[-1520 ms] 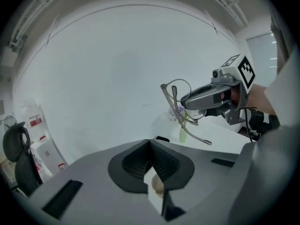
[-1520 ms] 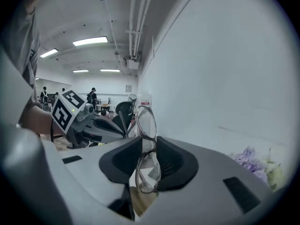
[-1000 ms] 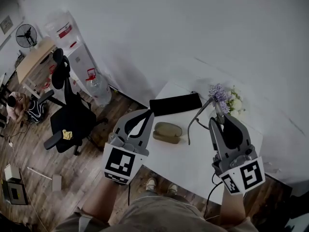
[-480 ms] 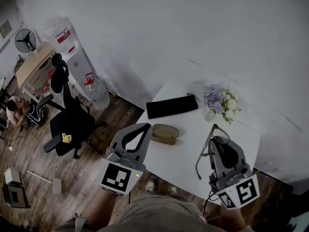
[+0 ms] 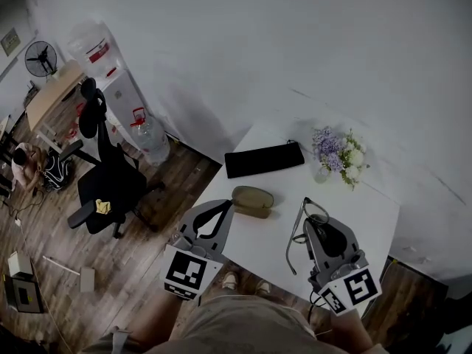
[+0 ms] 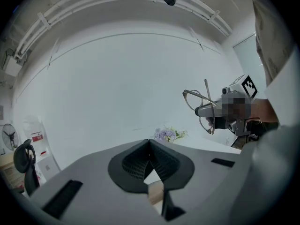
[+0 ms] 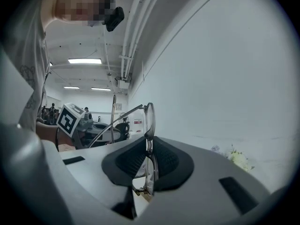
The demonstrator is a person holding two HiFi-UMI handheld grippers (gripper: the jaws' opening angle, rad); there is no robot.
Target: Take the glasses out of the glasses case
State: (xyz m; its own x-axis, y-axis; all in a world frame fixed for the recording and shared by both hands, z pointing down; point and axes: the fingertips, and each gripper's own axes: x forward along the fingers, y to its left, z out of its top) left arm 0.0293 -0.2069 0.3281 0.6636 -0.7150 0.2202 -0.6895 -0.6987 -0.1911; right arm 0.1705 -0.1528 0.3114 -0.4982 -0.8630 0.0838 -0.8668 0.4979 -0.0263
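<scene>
Your right gripper (image 5: pixel 321 233), jaws clamped on the glasses (image 5: pixel 299 231), holds them over the table (image 5: pixel 269 253), right of the glasses case (image 5: pixel 253 200). Your left gripper (image 5: pixel 225 206), closed and empty, is nearer the case.

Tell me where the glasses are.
Head view, lower right: the glasses are clamped in the right gripper above the white table's near edge, right of the olive case.

The head camera looked steeply down at the worktop (image 5: pixel 361 205). Left claw (image 6: pixel 149 145) and right claw (image 7: pixel 148 143) cameras faced level, close behind their jaws; all shared flowers (image 5: pixel 335 153) at the worktop's one o'clock.
</scene>
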